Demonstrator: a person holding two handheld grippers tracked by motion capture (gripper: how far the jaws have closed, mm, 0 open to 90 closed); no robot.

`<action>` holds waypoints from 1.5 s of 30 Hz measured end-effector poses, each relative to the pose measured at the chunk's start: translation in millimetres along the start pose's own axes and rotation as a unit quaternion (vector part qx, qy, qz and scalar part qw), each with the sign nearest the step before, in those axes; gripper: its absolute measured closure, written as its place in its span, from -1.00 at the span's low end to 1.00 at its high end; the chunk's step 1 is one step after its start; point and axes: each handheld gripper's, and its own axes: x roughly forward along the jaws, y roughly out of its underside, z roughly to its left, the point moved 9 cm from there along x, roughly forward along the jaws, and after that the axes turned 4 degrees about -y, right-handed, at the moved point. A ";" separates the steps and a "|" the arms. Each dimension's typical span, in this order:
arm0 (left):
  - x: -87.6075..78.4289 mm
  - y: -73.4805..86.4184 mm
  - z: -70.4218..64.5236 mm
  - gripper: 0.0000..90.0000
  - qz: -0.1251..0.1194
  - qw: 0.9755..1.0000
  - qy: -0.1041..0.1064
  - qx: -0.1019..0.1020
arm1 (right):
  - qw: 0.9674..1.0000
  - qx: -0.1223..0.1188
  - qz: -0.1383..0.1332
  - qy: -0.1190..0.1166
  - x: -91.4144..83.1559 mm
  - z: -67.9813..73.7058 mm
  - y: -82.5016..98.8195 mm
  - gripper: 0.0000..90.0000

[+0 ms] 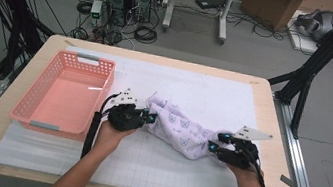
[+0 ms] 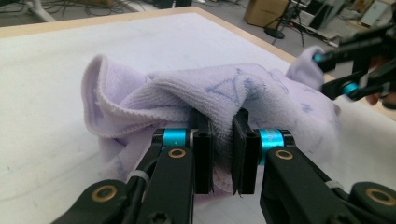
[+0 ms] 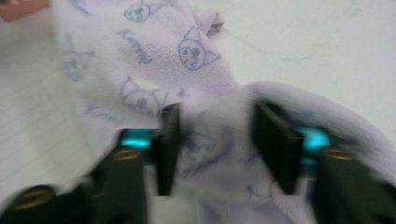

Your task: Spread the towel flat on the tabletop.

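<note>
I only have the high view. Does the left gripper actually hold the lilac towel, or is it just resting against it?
Observer: In the left gripper view, the left gripper is shut on a raised fold of the towel, pinched between both pads.
Operator: And the right one? From above I can't make out its tips against the cloth.
Observer: In the right gripper view, the right gripper has its jaws well apart, with bunched cloth lying between them. The picture is blurred, but it doesn't look like a pinch.
Operator: What's the print? It's too small from up here.
Observer: Up close it's line-drawn cat faces with small script beside them.
</note>
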 end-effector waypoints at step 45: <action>52.7 47.1 -8.5 0.85 0.090 0.994 -0.054 0.039 | 0.993 0.040 -0.027 0.105 21.6 -39.9 6.4 0.24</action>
